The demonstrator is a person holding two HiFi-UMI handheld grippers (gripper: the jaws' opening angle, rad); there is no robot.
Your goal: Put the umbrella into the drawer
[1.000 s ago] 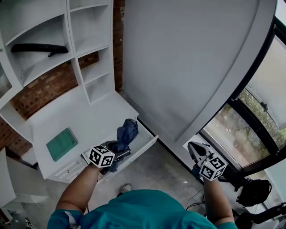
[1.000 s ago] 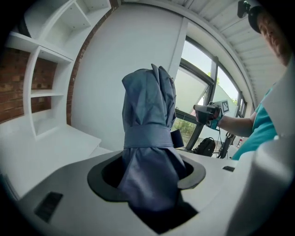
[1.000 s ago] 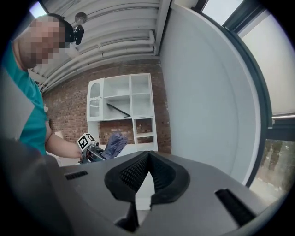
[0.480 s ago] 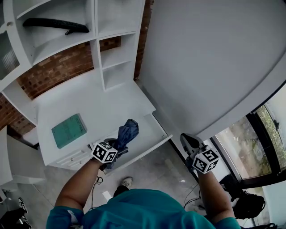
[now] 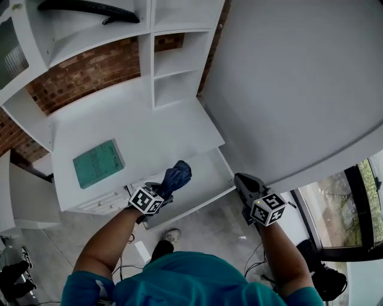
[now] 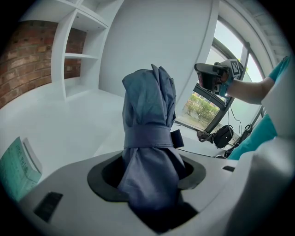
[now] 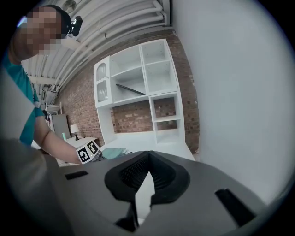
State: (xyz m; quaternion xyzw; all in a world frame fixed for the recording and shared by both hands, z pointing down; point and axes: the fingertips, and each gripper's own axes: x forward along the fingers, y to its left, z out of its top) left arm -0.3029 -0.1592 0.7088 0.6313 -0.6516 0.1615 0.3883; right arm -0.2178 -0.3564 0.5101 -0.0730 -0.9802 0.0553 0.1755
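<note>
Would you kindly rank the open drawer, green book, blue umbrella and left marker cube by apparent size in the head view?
1. open drawer
2. green book
3. blue umbrella and left marker cube look about alike, so unranked: the umbrella is partly hidden, the cube nearer the camera.

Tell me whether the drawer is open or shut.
Open: the drawer sticks out from the desk front, its white inside visible in the head view.

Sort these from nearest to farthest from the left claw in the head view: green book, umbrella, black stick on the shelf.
1. Umbrella: held in the left claw.
2. Green book: on the desk, to the left.
3. Black stick: highest up, far back.
</note>
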